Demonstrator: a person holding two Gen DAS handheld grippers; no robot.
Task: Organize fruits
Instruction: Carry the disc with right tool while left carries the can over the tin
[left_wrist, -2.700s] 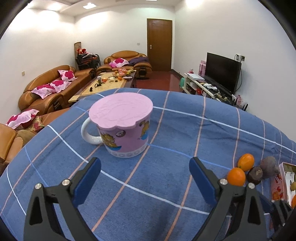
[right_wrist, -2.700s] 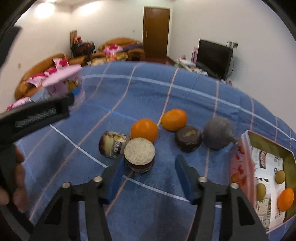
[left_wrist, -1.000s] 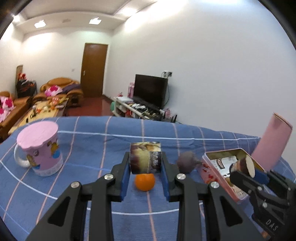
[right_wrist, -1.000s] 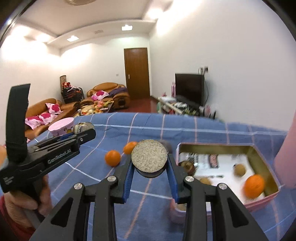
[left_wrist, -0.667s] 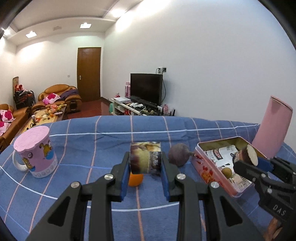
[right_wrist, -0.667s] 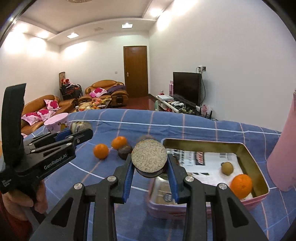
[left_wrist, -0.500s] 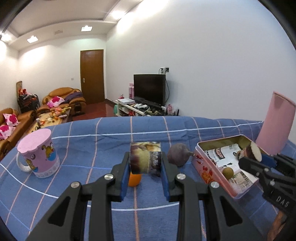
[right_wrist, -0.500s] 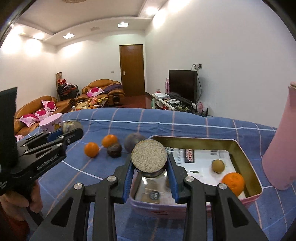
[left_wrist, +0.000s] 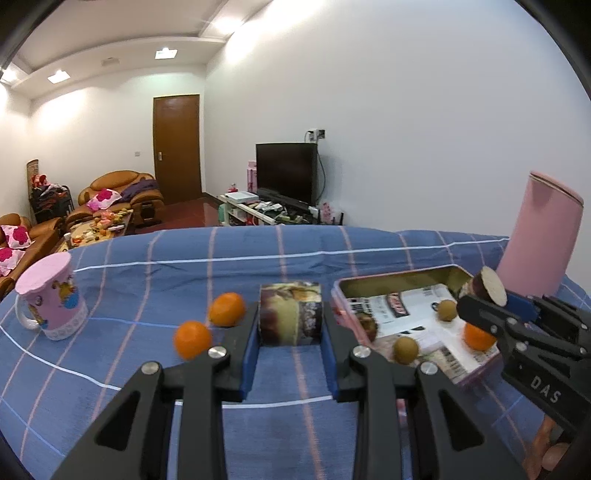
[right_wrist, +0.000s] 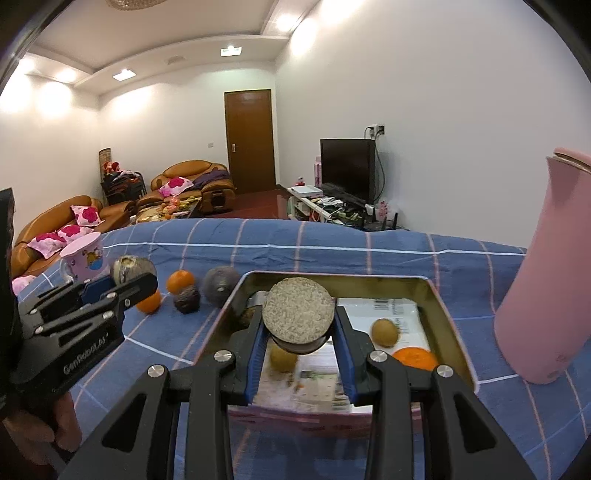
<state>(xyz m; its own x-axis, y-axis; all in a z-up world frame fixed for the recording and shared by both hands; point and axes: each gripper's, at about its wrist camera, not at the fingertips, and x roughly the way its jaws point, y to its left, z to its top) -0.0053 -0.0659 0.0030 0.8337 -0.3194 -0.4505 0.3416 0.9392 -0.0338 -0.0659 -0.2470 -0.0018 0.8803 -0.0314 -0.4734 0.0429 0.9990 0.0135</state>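
Observation:
My left gripper (left_wrist: 290, 325) is shut on a brown-and-cream cylindrical chunk (left_wrist: 290, 314), held above the blue cloth just left of the open pink tin (left_wrist: 402, 276). My right gripper (right_wrist: 299, 328) is shut on a dark round chunk with a beige cut face (right_wrist: 298, 314), held over the left half of the tin (right_wrist: 439, 306). Inside the tin lie two small brown fruits (right_wrist: 385, 332) (right_wrist: 282, 358) and an orange (right_wrist: 413, 358). On the cloth lie two oranges (left_wrist: 226, 309) (left_wrist: 192, 339), a dark fruit (right_wrist: 186, 300) and a grey-purple round one (right_wrist: 221, 283).
A tall pink flask (right_wrist: 546, 277) stands right of the tin. A pink lidded mug (left_wrist: 50, 299) stands at the far left of the blue checked cloth (left_wrist: 258, 424). A hand (right_wrist: 40, 432) grips the left gripper's handle. Sofas, a door and a TV lie beyond.
Both grippers have carried their chunks to the right. The tin has come under the right gripper and next to the left one. Both grips are unchanged.

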